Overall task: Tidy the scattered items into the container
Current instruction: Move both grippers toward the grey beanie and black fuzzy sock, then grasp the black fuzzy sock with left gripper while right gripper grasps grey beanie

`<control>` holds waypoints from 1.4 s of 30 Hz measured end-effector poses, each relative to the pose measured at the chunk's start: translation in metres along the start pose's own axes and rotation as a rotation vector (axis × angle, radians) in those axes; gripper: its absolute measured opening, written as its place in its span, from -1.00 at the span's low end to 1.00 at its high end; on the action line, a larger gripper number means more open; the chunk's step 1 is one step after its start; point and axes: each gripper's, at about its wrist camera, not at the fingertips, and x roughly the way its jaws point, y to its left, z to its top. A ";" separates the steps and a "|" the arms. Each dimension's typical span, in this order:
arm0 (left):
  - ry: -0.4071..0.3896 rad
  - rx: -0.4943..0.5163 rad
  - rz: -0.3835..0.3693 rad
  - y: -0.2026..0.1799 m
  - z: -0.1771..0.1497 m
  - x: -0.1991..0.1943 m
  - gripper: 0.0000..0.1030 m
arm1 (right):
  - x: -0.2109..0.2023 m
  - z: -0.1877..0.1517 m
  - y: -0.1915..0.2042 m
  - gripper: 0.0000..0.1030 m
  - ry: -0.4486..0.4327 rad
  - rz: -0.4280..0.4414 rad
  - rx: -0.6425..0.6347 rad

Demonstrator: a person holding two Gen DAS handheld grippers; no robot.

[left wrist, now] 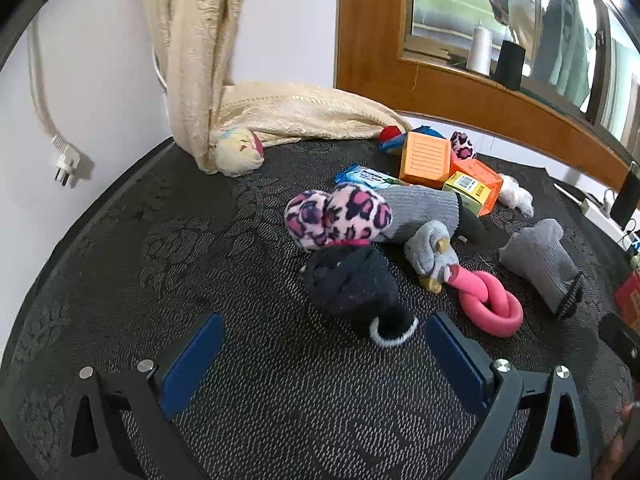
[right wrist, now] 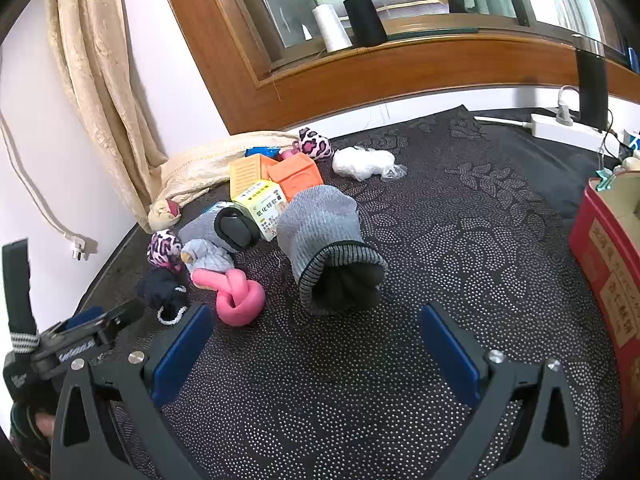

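Both grippers, left gripper [left wrist: 322,354] and right gripper [right wrist: 316,346], hover with fingers spread wide, holding nothing. Bare dark cloth [right wrist: 460,216] lies before them. The grey sock [right wrist: 326,248] sits just ahead of the right; the red box [right wrist: 608,256] (the container, apparently) stands at the bench's right edge.

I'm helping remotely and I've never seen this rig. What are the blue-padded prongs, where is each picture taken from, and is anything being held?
Each picture comes from a camera on a hand-held claw, looking along its two blue-padded fingers. The left claw is open and empty, facing a dark sock ball and a pink knotted tube. The right claw is open and empty too, facing a grey sock. Orange boxes lie behind on the dark patterned cloth. A red box stands at the right.
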 end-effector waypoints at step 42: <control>0.159 -0.057 0.052 -0.004 0.023 0.080 0.93 | 0.000 0.000 -0.001 1.00 -0.005 -0.037 -0.006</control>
